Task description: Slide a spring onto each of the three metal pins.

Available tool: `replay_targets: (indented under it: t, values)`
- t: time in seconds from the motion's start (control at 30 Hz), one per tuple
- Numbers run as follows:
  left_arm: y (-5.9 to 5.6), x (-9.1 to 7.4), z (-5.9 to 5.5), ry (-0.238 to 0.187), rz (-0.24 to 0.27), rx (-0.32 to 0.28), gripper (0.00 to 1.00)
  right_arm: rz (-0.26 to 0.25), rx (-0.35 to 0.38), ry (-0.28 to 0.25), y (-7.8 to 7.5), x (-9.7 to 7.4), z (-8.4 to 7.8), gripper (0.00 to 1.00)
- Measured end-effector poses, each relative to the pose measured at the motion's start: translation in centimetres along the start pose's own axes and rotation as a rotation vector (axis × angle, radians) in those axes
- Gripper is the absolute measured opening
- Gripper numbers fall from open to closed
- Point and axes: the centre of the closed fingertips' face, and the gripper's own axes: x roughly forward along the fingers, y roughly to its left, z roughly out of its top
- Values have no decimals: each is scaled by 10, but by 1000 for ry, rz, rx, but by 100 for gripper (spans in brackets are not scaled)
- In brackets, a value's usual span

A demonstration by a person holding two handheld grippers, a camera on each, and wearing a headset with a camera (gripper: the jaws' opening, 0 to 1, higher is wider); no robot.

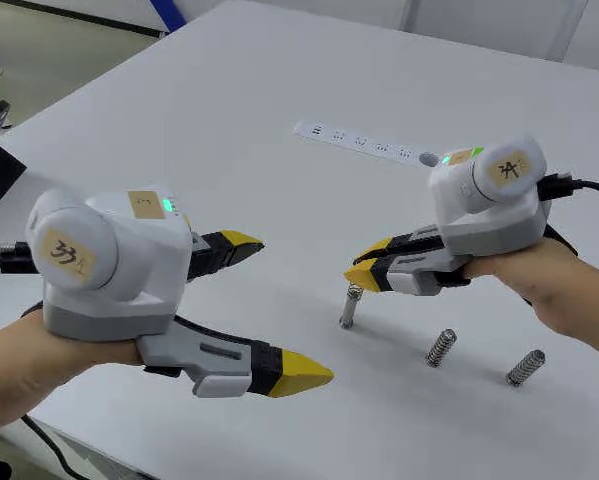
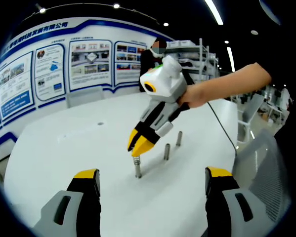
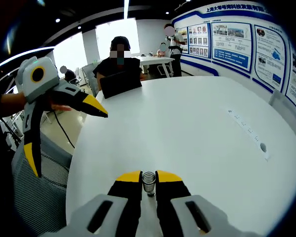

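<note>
Right gripper (image 1: pixel 363 277) is clamped on a spring (image 1: pixel 355 292), yellow tips pinched either side of the coil; in the right gripper view the coil sits squeezed btwn the two jaws w/ no gap left. The spring is at the top of the first pin (image 1: pixel 348 316), which stands upright on the tabletop (image 1: pixel 229 110) not far from its near edge, toward the right; bare metal shows below the coil, so it's only partway down. The gripper comes at it from the right, angled down, w/ the right hand (image 1: pixel 527 275) behind it.

Second pin (image 1: pixel 440 347) & third pin (image 1: pixel 525 367) stand to the right of the first, along the same near edge; each is already wrapped in a coil top to bottom; no gripper touches either.

Left gripper (image 1: pixel 275 306) hangs over the near left part of the tabletop, well apart from the pins; jaws spread wide, nothing btwn them. Left gripper view agrees: its tips are far apart at the bottom, the three pins line up ahead, & the other gripper is nose-down on the nearest one.

Power strip (image 1: pixel 364 142) lies flat farther in from the near edge, beyond the right gripper; a person (image 3: pixel 119 64) sits at the tabletop's far end in the right gripper view.
</note>
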Motion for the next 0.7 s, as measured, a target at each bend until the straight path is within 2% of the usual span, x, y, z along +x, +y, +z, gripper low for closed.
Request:
replay_targets:
  t: [0.13, 0.33, 0.47, 0.7]
  values:
    - [1, -1, -2, 15, -6, 10, 88, 2, -9, 20, 3, 6, -5, 11]
    - [3, -2, -1, 9, -3, 3, 87, -3, -38, 50, 4, 16, -18, 11]
    - [4, -2, -10, 44, -6, 18, 86, -9, -44, 74, 1, 23, -30, 11]
    - [3, -5, -14, 42, -5, -4, 85, -17, -70, 104, -1, 26, -42, 11]
